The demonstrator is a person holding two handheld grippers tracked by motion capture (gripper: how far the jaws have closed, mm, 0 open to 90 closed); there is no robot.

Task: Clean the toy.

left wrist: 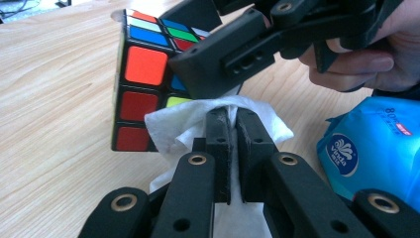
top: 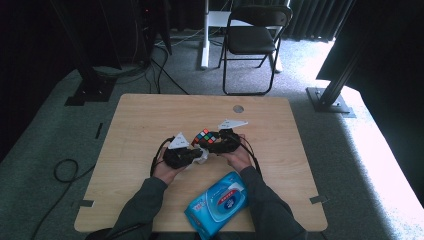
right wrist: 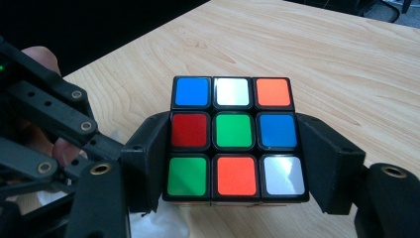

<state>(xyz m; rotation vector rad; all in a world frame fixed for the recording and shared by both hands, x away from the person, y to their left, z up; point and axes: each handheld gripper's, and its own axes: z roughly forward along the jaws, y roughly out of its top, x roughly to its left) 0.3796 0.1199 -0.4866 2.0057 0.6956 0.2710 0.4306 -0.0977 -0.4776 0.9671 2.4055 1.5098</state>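
A scrambled colour cube (right wrist: 232,138) is clamped between the two black jaws of my right gripper (right wrist: 233,158), which press on its left and right sides. The cube (top: 205,137) is held over the middle of the table. My left gripper (left wrist: 232,130) is shut on a white wipe (left wrist: 171,124), its jaws pinched tight on the cloth. The wipe touches the lower edge of the cube (left wrist: 143,79) just under the right gripper's jaw. From above, the left gripper (top: 196,154) sits just left of and below the cube, beside the right gripper (top: 216,144).
A blue pack of wet wipes (top: 217,204) lies near the table's front edge between the forearms. The wooden table (top: 150,115) has a round hole (top: 238,108) at its far side. A black folding chair (top: 252,35) stands behind the table.
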